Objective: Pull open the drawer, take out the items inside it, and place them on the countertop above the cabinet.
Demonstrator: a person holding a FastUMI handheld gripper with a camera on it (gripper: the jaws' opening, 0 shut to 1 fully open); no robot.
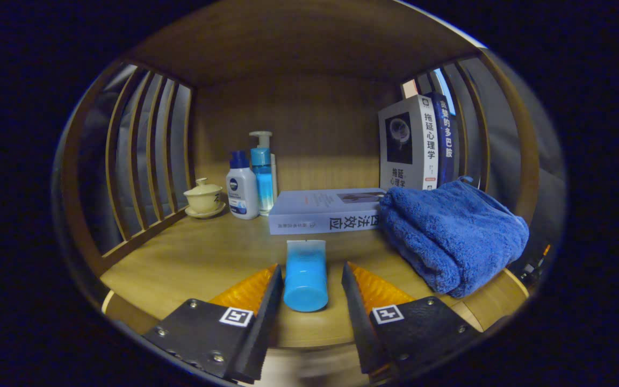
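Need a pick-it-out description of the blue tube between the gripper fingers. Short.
Start at the wooden countertop with slatted side rails. In front of the book lying flat and left of the blue towel, a blue tube lies on its side between the fingers of the gripper, which stand a little apart from it. Unlike the upright bottles at the back, it lies flat with its cap end toward the camera.

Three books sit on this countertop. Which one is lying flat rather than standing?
The pale book beyond the claw, just left of the blue towel. It lies flat, spine forward; the other two books stand upright behind the towel.
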